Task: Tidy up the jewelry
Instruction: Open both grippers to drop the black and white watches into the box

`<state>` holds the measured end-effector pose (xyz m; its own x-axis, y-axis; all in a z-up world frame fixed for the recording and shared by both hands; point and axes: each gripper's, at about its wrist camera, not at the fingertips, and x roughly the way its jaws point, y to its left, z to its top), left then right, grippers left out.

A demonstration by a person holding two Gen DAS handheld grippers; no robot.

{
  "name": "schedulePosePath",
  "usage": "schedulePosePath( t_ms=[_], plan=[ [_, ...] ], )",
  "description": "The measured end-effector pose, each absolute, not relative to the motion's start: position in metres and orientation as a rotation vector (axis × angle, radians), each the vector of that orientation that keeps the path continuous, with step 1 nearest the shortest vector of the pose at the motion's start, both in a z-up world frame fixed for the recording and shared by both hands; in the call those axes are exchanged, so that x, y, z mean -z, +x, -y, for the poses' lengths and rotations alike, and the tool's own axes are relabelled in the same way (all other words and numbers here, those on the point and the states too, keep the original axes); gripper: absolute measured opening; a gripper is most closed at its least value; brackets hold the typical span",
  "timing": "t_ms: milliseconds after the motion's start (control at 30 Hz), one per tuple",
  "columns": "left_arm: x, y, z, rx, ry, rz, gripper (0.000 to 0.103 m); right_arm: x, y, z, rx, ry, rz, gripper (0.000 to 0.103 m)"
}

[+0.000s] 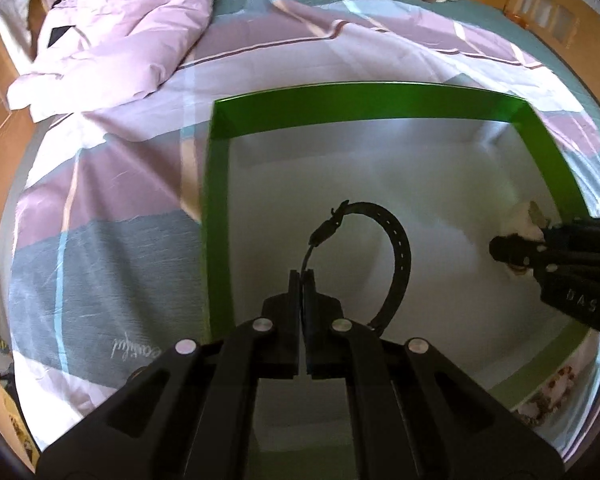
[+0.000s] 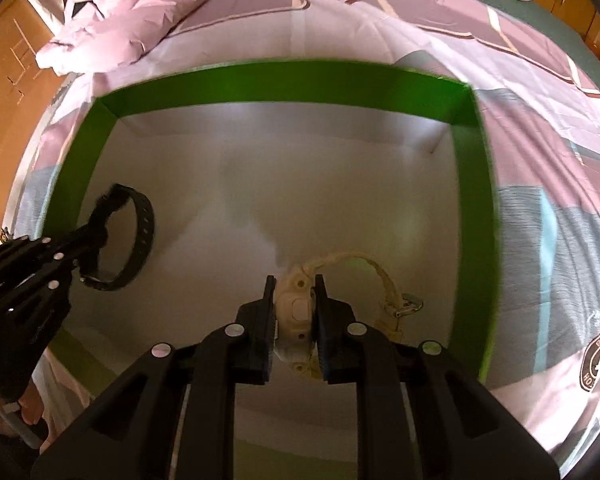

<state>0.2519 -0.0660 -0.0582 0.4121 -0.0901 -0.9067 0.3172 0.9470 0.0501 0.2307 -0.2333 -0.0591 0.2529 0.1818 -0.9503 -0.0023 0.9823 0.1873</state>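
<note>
Left gripper [image 1: 303, 276]: jaws pressed together, pinching the thin end of the black watch strap [image 1: 396, 248]; gripper points steeply down into the box.
Black watch strap: hangs from the left gripper inside the box; curves up and over to the right in an arc in the left wrist view, holes visible along the band, buckle end [image 1: 327, 229] at the top left of the arc. In the right wrist view it forms a near-closed loop [image 2: 142, 236] near the box's left wall. Whether it touches the box floor: cannot tell.
Right gripper [image 2: 295, 280]: jaws narrowly apart, clamped on the case of the cream watch [image 2: 298, 308]; also points steeply down.
Cream watch: held between the right fingers over the near-right part of the box floor. Case long axis runs near-to-far along the fingers. Strap [image 2: 384, 276] loops from the far end of the case out to the right and back down; metal buckle [image 2: 410, 304] sits to the right of the gripper.
Box [image 1: 360, 100]: green walls, pale grey floor, open top, lying on the bed. Both grippers are inside its outline, black strap left, cream watch right, well apart.
Bed sheet [image 1: 100, 208]: patchwork of pink, grey and white blocks, around the box on all visible sides.
Pink duvet [image 1: 112, 32]: bunched at far left.
</note>
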Motion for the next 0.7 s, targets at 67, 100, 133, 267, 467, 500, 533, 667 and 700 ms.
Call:
schedulePosePath(
  t_ms=[67, 100, 133, 267, 467, 500, 533, 667, 700],
  plan=[
    [0.057, 0.253, 0.066, 0.254, 0.215, -1.127, 0.001, 0.065, 0.233, 0.231, -0.123, 0.167, -1.322, 0.017],
    [0.057, 0.253, 0.067, 0.255, 0.214, -1.135, 0.001, 0.068, 0.234, 0.230, -0.126, 0.167, -1.324, 0.017],
    [0.058, 0.253, 0.067, 0.250, 0.223, -1.139, 0.001, 0.070, 0.235, 0.230, -0.124, 0.163, -1.328, 0.017],
    [0.059, 0.252, 0.068, 0.242, 0.236, -1.140, 0.001, 0.073, 0.238, 0.233, -0.114, 0.174, -1.331, 0.018],
    [0.060, 0.252, 0.070, 0.257, 0.255, -1.132, 0.009, 0.073, 0.241, 0.231, -0.114, 0.161, -1.331, 0.018],
    [0.060, 0.251, 0.071, 0.262, 0.262, -1.129, 0.010, 0.073, 0.241, 0.232, -0.115, 0.168, -1.331, 0.019],
    [0.059, 0.250, 0.072, 0.273, 0.263, -1.127, 0.013, 0.073, 0.241, 0.233, -0.118, 0.180, -1.329, 0.021],
    [0.058, 0.249, 0.075, 0.286, 0.266, -1.118, 0.025, 0.072, 0.239, 0.232, -0.121, 0.167, -1.327, 0.041],
    [0.057, 0.248, 0.075, 0.288, 0.271, -1.112, 0.029, 0.072, 0.238, 0.232, -0.113, 0.154, -1.326, 0.043]
  ],
)
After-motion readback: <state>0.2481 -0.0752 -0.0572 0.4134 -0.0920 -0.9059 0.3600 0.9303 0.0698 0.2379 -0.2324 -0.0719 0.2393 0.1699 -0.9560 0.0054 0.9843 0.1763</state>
